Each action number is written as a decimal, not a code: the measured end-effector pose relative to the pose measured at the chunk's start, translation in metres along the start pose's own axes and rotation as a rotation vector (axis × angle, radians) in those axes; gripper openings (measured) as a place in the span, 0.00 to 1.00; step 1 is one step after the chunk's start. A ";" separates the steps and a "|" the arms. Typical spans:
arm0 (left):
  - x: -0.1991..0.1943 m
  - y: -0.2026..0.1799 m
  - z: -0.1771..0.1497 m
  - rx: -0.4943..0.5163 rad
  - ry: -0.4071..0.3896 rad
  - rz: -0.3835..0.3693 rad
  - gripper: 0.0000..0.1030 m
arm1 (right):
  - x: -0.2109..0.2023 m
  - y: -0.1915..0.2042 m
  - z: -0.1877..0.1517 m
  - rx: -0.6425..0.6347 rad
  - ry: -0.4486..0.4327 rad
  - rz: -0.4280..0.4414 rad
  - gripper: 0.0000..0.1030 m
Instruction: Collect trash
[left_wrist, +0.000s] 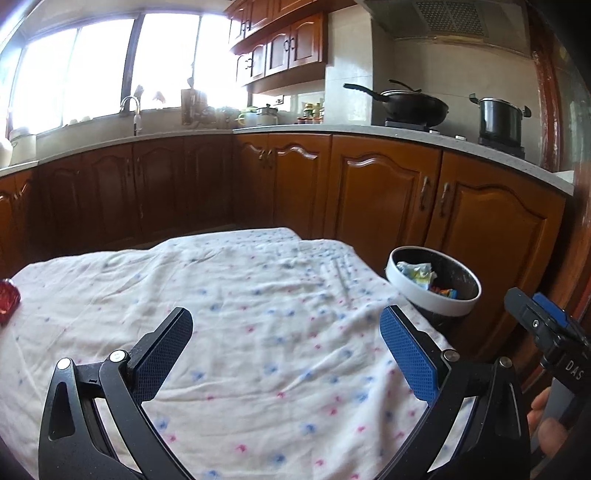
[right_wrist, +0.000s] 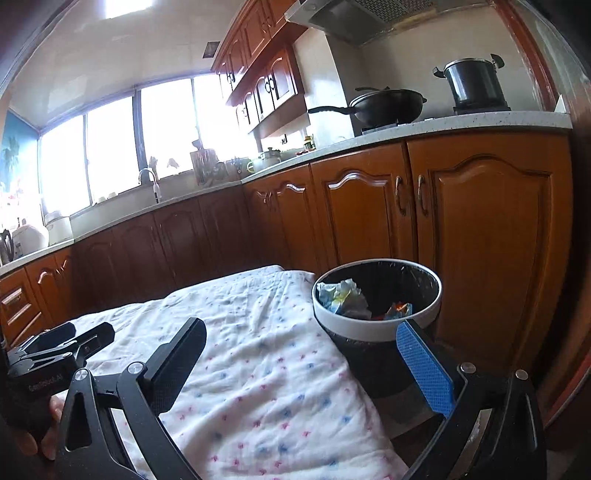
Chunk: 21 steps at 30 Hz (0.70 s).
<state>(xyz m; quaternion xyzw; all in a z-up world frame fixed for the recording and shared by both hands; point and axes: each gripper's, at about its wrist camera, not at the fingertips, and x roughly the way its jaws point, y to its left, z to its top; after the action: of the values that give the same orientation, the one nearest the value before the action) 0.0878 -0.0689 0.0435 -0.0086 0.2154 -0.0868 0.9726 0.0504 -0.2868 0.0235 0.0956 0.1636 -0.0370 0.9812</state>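
Observation:
A white-rimmed bin with a black liner (left_wrist: 432, 295) (right_wrist: 376, 328) stands beside the right edge of the cloth-covered table (left_wrist: 240, 295) (right_wrist: 258, 332). Crumpled paper (right_wrist: 343, 295) (left_wrist: 415, 271) and colourful wrappers (right_wrist: 397, 309) (left_wrist: 443, 292) lie inside it. My left gripper (left_wrist: 286, 332) hangs open over the spotted cloth with nothing between its fingers. My right gripper (right_wrist: 301, 345) is open too, empty, its blue pad (right_wrist: 424, 369) in front of the bin's near side. A red shiny thing (left_wrist: 8, 300) lies at the table's far left edge.
Wooden cabinets (left_wrist: 369, 192) run behind the table under a pale counter (left_wrist: 332, 130). A wok (left_wrist: 410, 103) and a pot (left_wrist: 496, 118) sit on the stove, with a sink tap (left_wrist: 131, 110) under the windows. A hand (left_wrist: 546, 424) holds the right gripper.

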 end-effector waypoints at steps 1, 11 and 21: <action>-0.001 0.001 -0.003 0.002 -0.004 0.011 1.00 | 0.000 0.001 -0.001 -0.003 0.001 0.001 1.00; -0.010 0.006 -0.020 0.019 -0.021 0.076 1.00 | -0.008 0.012 -0.007 -0.036 -0.007 0.009 1.00; -0.019 0.007 -0.022 0.023 -0.038 0.090 1.00 | -0.010 0.025 -0.012 -0.066 -0.012 0.035 1.00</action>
<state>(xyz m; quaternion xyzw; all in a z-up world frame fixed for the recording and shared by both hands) 0.0629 -0.0580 0.0308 0.0105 0.1963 -0.0452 0.9794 0.0394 -0.2594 0.0198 0.0657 0.1574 -0.0152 0.9852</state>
